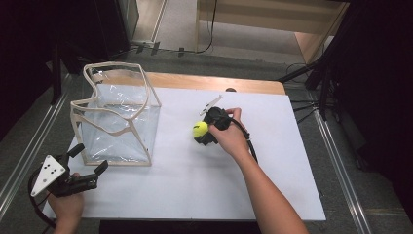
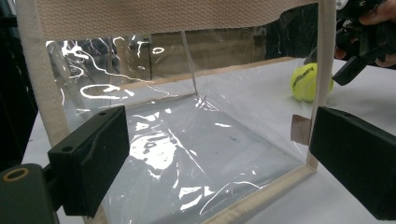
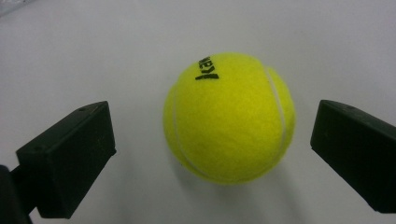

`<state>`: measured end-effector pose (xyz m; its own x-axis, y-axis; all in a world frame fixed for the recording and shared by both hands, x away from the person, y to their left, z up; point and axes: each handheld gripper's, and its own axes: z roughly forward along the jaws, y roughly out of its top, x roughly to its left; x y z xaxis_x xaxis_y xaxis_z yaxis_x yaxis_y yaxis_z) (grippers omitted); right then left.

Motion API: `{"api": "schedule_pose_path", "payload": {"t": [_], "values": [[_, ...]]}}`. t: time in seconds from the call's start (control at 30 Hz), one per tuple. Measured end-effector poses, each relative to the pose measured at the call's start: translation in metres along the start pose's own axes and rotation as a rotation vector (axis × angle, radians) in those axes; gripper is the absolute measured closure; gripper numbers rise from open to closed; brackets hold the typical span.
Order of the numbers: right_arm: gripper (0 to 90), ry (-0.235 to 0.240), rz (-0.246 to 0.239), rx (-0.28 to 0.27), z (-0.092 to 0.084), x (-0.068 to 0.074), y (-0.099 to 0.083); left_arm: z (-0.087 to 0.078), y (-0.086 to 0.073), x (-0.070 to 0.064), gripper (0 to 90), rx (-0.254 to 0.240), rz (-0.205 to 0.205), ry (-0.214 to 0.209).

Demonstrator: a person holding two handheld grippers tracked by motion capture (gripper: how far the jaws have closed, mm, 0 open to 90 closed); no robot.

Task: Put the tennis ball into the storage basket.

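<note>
- My right gripper (image 1: 203, 130) sits just right of centre in the high view, low over the white worktop (image 1: 195, 180), with my hand (image 1: 233, 138) wrapped round its body.
- Its jaws stand wide open on either side of the ball (image 1: 200, 129); in the right gripper view the ball (image 3: 229, 116) lies between them with a clear gap on each side, so neither jaw touches it.
- The ball rests on the worktop, yellow-green with black lettering on top, at the centre of the right gripper view.
- My left gripper (image 1: 88, 165) is at the lower left of the high view, by the near left corner of the worktop, grey plate on top.
- Its jaws are also wide open and hold nothing; they point at the bag (image 1: 117, 117).
- The bag is clear plastic with beige fabric trim, standing upright and open-topped at the upper left of the high view, well apart from the ball.
- In the left gripper view the bag (image 2: 187, 140) spans the frame between my jaws, and I see the ball (image 2: 308, 82) at the upper right beyond the bag's trim, with the right gripper (image 2: 359, 51) above it.
</note>
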<state>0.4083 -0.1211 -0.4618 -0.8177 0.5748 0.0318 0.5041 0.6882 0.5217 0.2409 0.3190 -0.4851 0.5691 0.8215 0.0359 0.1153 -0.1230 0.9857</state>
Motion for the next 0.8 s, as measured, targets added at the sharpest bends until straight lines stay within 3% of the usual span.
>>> {"api": "schedule_pose_path", "payload": {"t": [0.07,0.13,0.8], "values": [[0.0,0.0,0.006,0.005,0.003,0.0,0.0,0.0,0.0,0.0,5.3,0.001,0.001,0.0],[5.9,-0.006,0.001,0.008,0.004,-0.001,0.0,0.0,0.0,0.0,5.3,0.0,0.0,0.0],[6.4,-0.034,-0.004,0.047,0.022,-0.001,0.003,0.0,0.0,0.0,5.4,-0.001,0.0,0.0]]}}
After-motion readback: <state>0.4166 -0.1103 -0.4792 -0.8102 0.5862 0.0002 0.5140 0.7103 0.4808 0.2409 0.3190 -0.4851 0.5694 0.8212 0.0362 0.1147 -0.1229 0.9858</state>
